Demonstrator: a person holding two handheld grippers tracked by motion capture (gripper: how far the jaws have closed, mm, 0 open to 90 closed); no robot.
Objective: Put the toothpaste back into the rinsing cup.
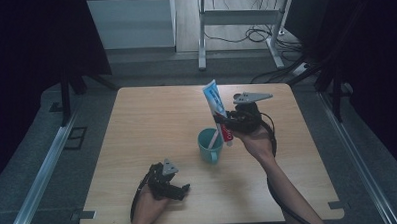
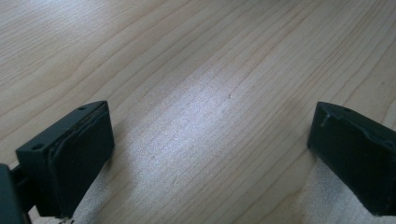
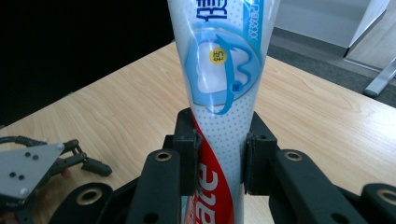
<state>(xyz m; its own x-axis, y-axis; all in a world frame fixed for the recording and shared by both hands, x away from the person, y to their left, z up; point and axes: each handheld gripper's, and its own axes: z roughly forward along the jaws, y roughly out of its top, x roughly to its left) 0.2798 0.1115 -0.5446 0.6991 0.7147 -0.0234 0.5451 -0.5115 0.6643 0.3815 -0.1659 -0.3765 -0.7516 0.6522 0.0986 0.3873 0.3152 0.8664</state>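
Nearest the person, the left gripper rests on the table, jaws spread wide with only bare wood between them, as the left gripper view shows.

Farther in, the right gripper is clamped on a toothpaste tube, held nearly upright, crimped end up, cap end down beside the cup. In the right gripper view the pads press the tube on both flanks at its red lower part.

The tube looks light and soft: a plastic skin that dents under pressure and, being glossy, can slide through the pads. The present hold, low on the fuller body towards the cap, seems the sound one; the flat crimped end would bend and swing. A firm squeeze risks forcing paste towards the cap.

The cup is teal, upright, with its handle towards the person. A pale, thin stick, perhaps a toothbrush handle, leans inside it; what else it holds I cannot tell.
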